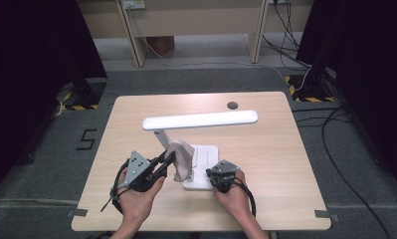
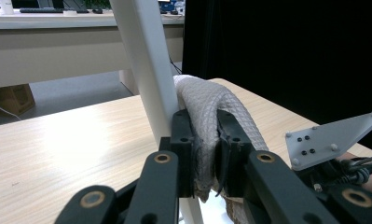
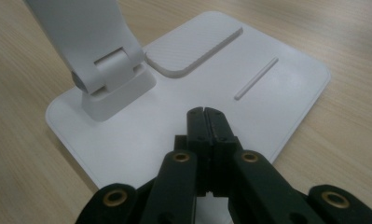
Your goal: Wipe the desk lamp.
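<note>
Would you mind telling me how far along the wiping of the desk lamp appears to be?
Done: the left gripper is shut on the grey cloth, which rests against the lamp's white arm. The right gripper, shut and holding nothing, sits over the lamp base, apparently steadying it. In hand: wiping the arm. Probably left: the lamp head and base; how clean they are cannot be told.

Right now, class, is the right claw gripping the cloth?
No: the right claw rests shut and empty on the lamp base; the left claw clamps the cloth.

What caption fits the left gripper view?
Left tongs pinch a grey cloth against the white lamp arm.
</note>
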The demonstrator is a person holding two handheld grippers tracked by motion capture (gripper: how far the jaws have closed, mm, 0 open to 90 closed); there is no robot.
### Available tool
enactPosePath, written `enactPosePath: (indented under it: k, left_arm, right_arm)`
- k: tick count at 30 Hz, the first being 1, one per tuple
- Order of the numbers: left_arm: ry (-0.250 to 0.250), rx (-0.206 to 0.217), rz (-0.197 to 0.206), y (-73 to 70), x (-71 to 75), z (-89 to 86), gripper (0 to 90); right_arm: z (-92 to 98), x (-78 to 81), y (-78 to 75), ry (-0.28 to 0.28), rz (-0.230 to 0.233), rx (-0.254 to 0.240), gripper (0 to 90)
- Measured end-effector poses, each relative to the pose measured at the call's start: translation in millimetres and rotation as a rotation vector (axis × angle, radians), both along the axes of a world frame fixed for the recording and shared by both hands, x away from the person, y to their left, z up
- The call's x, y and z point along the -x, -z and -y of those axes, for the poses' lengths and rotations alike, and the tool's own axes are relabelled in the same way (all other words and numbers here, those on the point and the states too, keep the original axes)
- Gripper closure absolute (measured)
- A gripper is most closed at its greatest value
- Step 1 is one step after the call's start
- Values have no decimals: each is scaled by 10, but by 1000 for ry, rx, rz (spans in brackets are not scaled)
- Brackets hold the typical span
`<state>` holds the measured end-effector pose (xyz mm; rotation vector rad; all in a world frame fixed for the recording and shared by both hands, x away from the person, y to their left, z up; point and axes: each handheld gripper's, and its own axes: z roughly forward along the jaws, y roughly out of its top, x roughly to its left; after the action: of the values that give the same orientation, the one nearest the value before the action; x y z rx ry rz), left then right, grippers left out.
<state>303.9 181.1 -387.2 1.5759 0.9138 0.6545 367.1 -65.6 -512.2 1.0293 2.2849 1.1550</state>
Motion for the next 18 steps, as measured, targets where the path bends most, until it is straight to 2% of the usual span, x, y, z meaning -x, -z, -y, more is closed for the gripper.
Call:
enactPosePath:
  k: [18]
  left_arm:
    - [4, -5, -15, 83, -2, 21, 790]
  right_arm:
    - [0, 1, 0, 0, 1, 0, 900]
